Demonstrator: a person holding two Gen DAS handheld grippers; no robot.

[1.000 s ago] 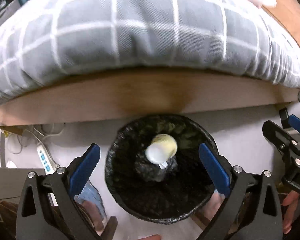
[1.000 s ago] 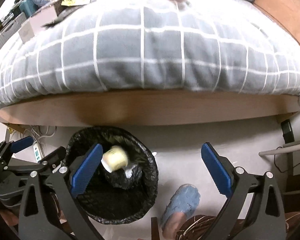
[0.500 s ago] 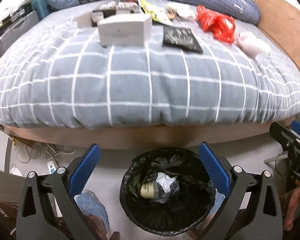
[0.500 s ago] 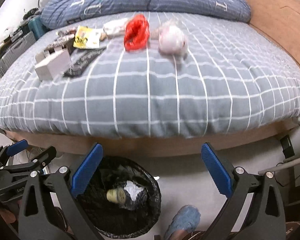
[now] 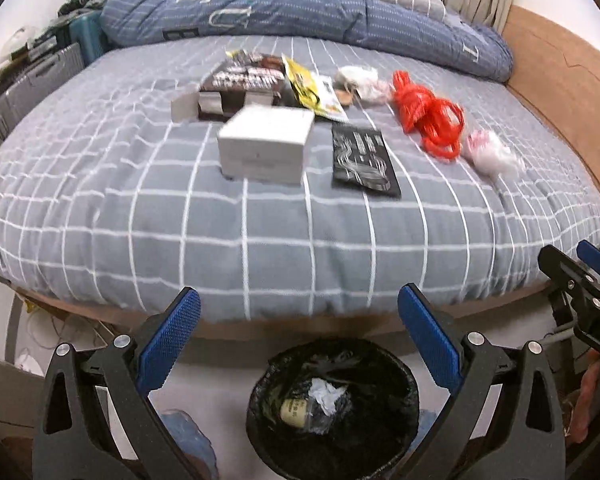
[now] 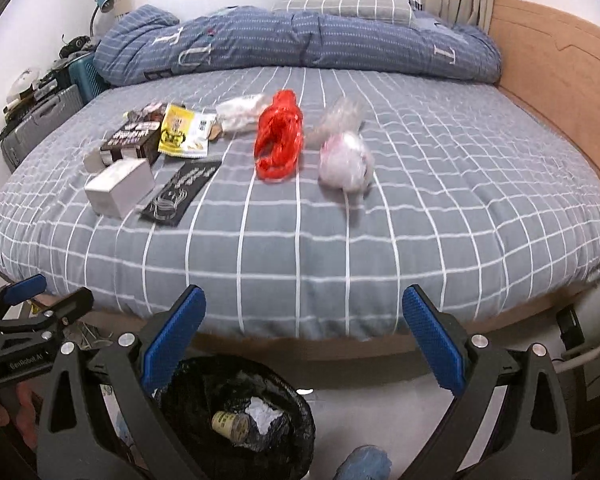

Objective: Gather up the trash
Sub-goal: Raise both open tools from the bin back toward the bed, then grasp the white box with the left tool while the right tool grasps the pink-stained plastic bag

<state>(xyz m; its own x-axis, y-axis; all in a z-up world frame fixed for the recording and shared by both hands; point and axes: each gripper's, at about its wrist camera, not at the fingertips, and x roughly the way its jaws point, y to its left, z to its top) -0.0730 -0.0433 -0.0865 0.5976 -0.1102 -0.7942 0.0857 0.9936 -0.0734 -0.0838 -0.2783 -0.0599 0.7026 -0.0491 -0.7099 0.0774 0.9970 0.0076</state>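
Note:
A black-lined trash bin point(image 5: 400, 380) point(image 6: 296, 404) stands on the floor by the bed, holding a small yellowish bottle point(image 5: 295, 409) point(image 6: 230, 424) and crumpled paper point(image 5: 327, 394). On the grey checked bed lie a white box point(image 5: 266, 144) point(image 6: 120, 186), a dark printed box point(image 5: 244, 80), a yellow packet point(image 5: 314, 94) point(image 6: 184, 130), a black flat packet point(image 5: 364, 158) point(image 6: 182, 190), a red plastic bag point(image 5: 428, 120) point(image 6: 280, 136) and a pinkish-white bag point(image 5: 492, 152) point(image 6: 346, 162). My left gripper point(image 5: 300, 332) is open above the bin, holding nothing. My right gripper point(image 6: 304, 328) is open too, to the bin's right.
A rolled blue duvet point(image 6: 300, 40) lies across the far side of the bed. A wooden headboard point(image 6: 560, 72) runs along the right. Grey cases point(image 5: 32, 84) stand at the left. A blue slipper point(image 6: 364, 466) is on the floor near the bin.
Both grippers have risen and tilted up from looking down into the bin to facing the bed top. The yellowish bottle, seen falling a second ago, now lies in the bin.

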